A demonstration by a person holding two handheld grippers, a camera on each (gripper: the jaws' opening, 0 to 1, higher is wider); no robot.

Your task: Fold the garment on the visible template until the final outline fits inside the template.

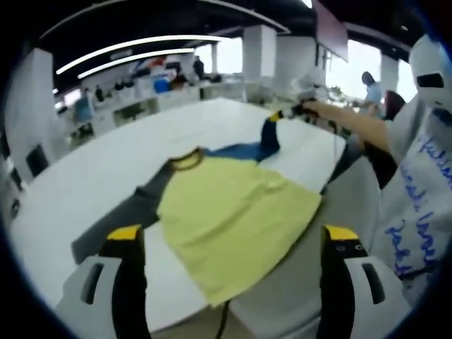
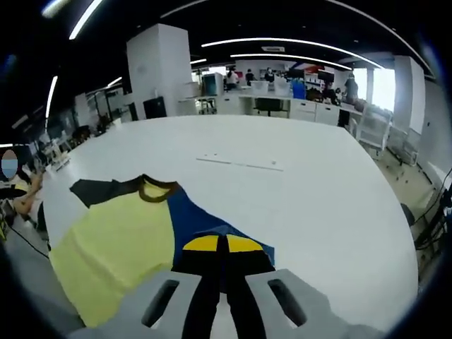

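Garment fold under way: right gripper clamped on the blue sleeve, left gripper open.

Left gripper view: the left gripper point(image 1: 229, 244) hovers wide open and empty over the near hem of the garment point(image 1: 236, 212), which lies flat on the white desk point(image 1: 85, 176); at far right the right gripper point(image 1: 288, 114) lifts the blue sleeve point(image 1: 270, 138). Right gripper view: its jaws are closed on the blue sleeve point(image 2: 205, 222) beside the yellow body. Risk: a pull with the hem unpinned could drag the whole garment askew.
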